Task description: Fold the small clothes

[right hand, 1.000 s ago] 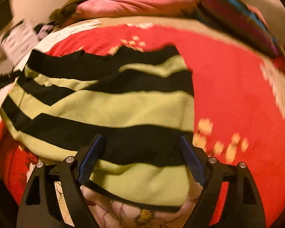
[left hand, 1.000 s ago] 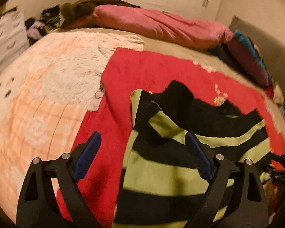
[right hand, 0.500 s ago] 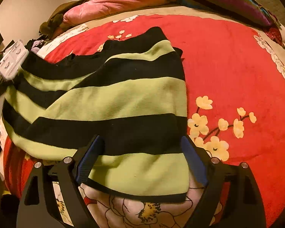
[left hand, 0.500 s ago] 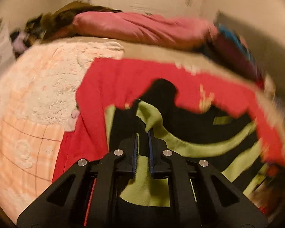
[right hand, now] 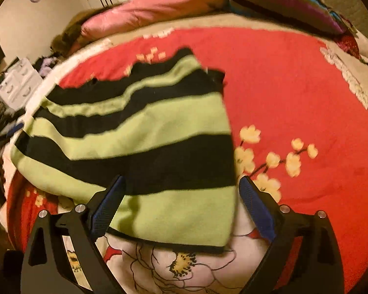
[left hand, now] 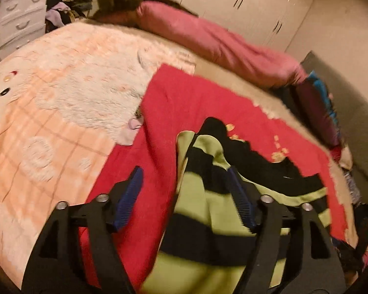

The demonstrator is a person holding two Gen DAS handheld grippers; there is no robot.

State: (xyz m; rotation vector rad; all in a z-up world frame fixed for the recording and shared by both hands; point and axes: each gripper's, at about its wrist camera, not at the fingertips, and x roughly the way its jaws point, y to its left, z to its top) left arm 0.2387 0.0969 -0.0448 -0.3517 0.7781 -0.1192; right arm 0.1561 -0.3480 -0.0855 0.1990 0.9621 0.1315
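black tool (left hand: 185, 191), blue ribbed pads (right hand: 256, 208); silver screws

**Item count, both wrist views**

Striped garment (right hand: 139, 132), green and black: 1. Red floral blanket (right hand: 294, 93): 1. Peach fleecy blanket (left hand: 49, 112): 1. Pink duvet (left hand: 216, 44): 1. Multicolour striped pillow (right hand: 289, 2): 1. White drawer unit (left hand: 19, 12): 1. Grippers: 2, left gripper (left hand: 185, 193) and right gripper (right hand: 181, 196); blue pads, 2 each.
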